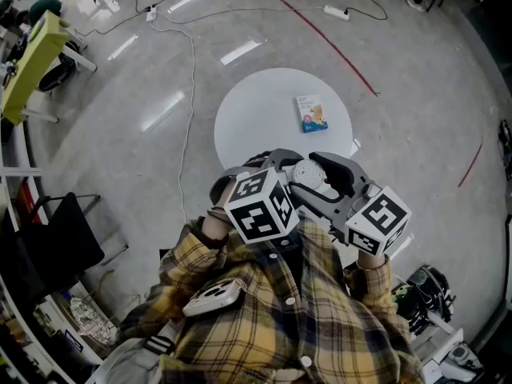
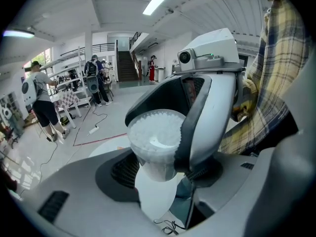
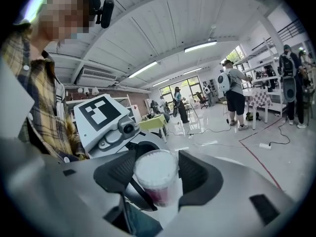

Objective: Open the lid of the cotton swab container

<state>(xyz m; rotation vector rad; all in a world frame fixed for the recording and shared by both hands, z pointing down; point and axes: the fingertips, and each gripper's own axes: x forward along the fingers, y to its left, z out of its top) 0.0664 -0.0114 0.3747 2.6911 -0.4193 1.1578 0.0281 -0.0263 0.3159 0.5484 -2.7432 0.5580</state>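
We hold the cotton swab container (image 1: 309, 174) in the air over the near edge of the round white table (image 1: 248, 110), caught between the left gripper (image 2: 163, 177) and the right gripper (image 3: 155, 174). The left gripper's jaws stand wide and are clamped on the container's lower body. One ribbed pad presses the clear wall, while the other side is partly covered by a finger of the right gripper. The right gripper comes in from the opposite side, its jaws closed on the same container higher up, with a dark pad snug against each flank. Packed white swab tips show through the clear top, and a pink label bands the body in the right gripper view. We cannot tell whether the lid has parted from the body. Farther across the table, a small printed box (image 1: 311, 113) lies flat, well apart from the container. On the floor beyond the table run a red line (image 1: 332, 46) and a white power strip (image 1: 337, 12). Plaid sleeves (image 1: 364, 286) lead back from the table's near side to both tools
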